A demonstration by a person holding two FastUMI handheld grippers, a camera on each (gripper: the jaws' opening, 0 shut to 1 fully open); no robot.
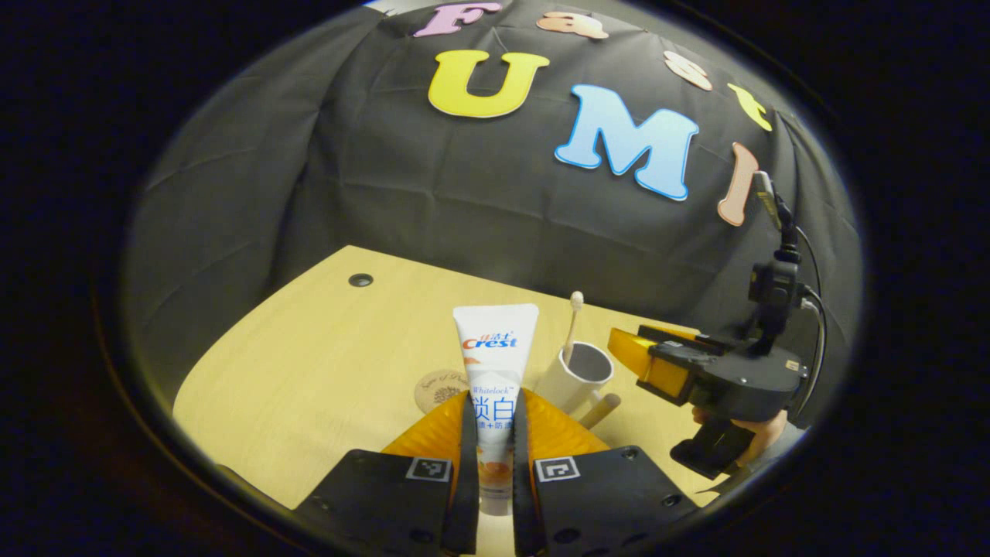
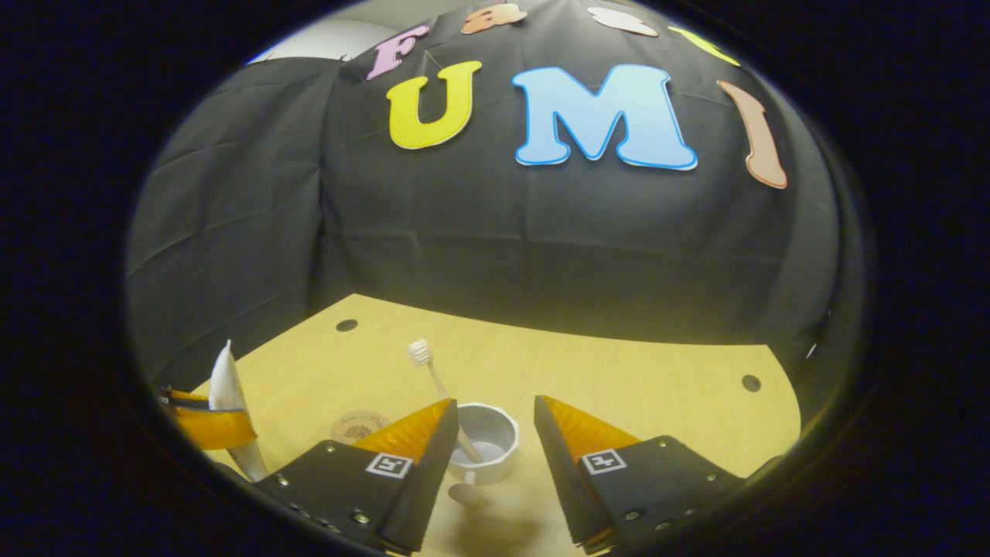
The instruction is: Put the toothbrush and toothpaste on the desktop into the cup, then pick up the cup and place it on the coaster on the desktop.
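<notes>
My left gripper (image 1: 495,422) is shut on a white toothpaste tube (image 1: 495,363), held upright above the wooden desktop (image 1: 325,363). Just right of it stands a white cup (image 1: 576,375) with a toothbrush (image 1: 572,321) leaning inside, bristles up. A round cork coaster (image 1: 441,387) lies behind the left fingers. In the right gripper view, my right gripper (image 2: 495,422) is open just above and in front of the cup (image 2: 483,445), whose handle points toward me; the toothbrush (image 2: 429,367) sticks out to the left. The toothpaste tube (image 2: 228,410) and coaster (image 2: 360,425) show at left.
The right gripper with the hand holding it (image 1: 719,379) hovers right of the cup in the left gripper view. Small round holes (image 1: 360,280) (image 2: 749,382) mark the desktop. The black cloth wall closes the back; the desk edge curves away at right.
</notes>
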